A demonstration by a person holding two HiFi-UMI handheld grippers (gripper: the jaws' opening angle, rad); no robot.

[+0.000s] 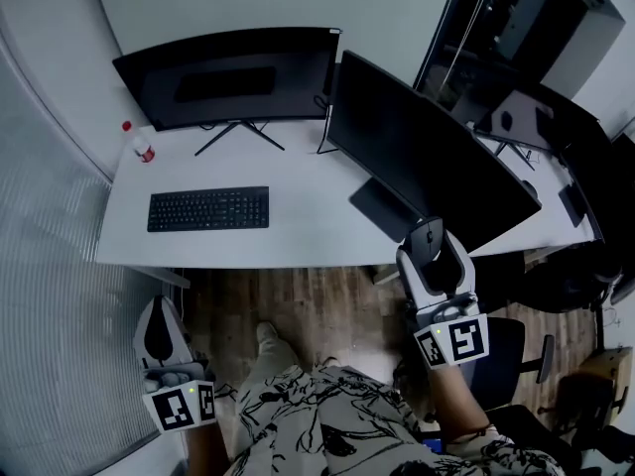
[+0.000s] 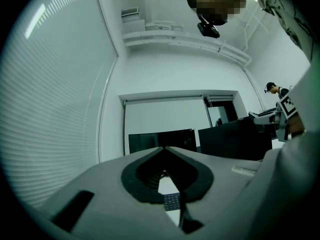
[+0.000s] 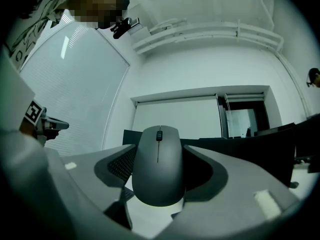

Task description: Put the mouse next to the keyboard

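A dark grey mouse is clamped between the jaws of my right gripper, held in the air at the front edge of the white desk, before the right monitor. The black keyboard lies flat on the desk's left half, far to the left of the mouse; part of it shows behind the mouse. My left gripper hangs low off the desk's front left corner, shut on nothing. Through its pads a sliver of keyboard shows.
Two dark monitors stand along the back of the desk. A small red-capped bottle stands at the back left corner. An office chair is at my right, and window blinds are at the left.
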